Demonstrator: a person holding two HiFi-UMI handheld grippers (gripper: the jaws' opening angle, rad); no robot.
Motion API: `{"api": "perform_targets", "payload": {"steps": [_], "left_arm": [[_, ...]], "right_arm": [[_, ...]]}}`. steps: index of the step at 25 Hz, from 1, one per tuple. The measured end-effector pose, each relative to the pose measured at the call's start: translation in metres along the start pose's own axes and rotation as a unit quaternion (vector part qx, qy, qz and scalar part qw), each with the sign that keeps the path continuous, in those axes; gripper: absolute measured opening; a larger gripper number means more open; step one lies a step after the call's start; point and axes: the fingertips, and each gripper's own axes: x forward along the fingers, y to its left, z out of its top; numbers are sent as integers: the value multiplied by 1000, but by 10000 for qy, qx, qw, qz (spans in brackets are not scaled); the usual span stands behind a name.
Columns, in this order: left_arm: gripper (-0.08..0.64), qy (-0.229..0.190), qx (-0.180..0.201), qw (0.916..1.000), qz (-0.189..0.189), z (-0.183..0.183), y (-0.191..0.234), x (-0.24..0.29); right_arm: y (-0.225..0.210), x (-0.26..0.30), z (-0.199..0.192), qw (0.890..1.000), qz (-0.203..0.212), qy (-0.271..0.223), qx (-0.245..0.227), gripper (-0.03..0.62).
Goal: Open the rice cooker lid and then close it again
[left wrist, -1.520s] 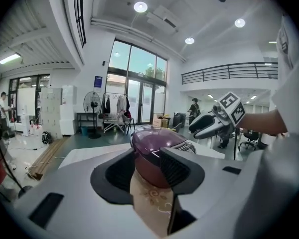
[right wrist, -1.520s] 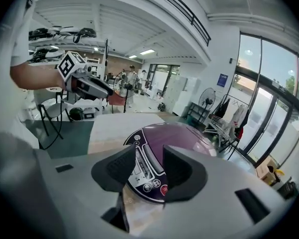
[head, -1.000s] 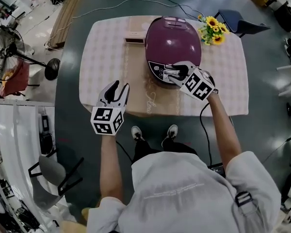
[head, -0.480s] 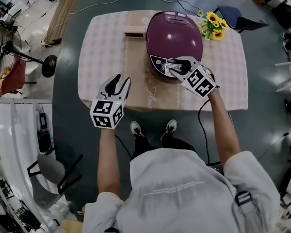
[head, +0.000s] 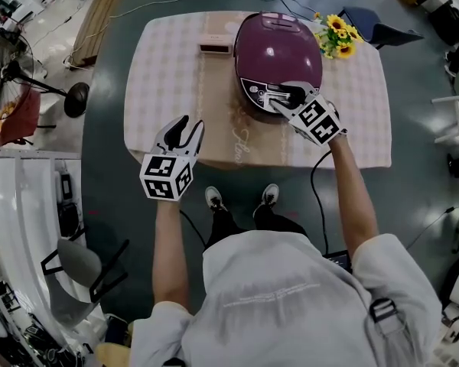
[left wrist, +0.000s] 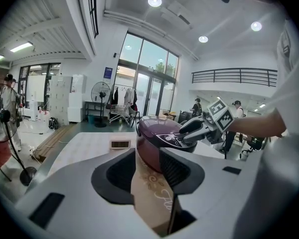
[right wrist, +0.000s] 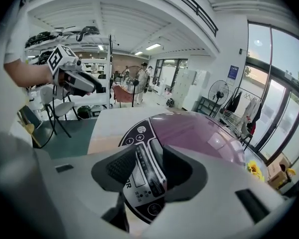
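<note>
A purple rice cooker (head: 279, 48) stands on the table with its lid closed. Its dark control panel (head: 262, 94) faces me. My right gripper (head: 280, 98) rests at that panel, jaws half apart. In the right gripper view, the ribbed silver lid latch (right wrist: 152, 180) runs between the fingers of the right gripper (right wrist: 148, 167), with a gap showing on the left side, so the pads do not press on it. My left gripper (head: 190, 125) hovers open and empty over the table's front edge, left of the cooker (left wrist: 157, 133). Only the beige runner shows in the gap of the left gripper (left wrist: 147, 173).
The table (head: 164, 67) carries a checked cloth and a beige runner (head: 214, 105). A small tan box (head: 216, 47) lies left of the cooker, and sunflowers (head: 336, 43) stand at its right. A floor fan (head: 19, 79) is far left and a dark chair (head: 379, 29) sits beyond the table.
The right gripper has turned slightly while staying on the cooker's front panel. The left gripper has barely moved, and the lid is still closed.
</note>
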Motion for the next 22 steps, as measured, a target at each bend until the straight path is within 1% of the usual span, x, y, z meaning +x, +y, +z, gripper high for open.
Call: {"api": "perform_targets", "payload": {"steps": [3, 10, 22], "left_arm": [[158, 20, -16, 10000, -31, -3, 0, -3], [158, 30, -67, 9998, -169, -5, -7, -1], [158, 78, -19, 9996, -260, -5, -3, -4]], "right_arm": [[-3, 1, -2, 9999, -44, -73, 113, 183], [-5, 2, -3, 9994, -150, -47, 310, 183], [-5, 5, -4, 9982, -434, -58, 398, 176]]}}
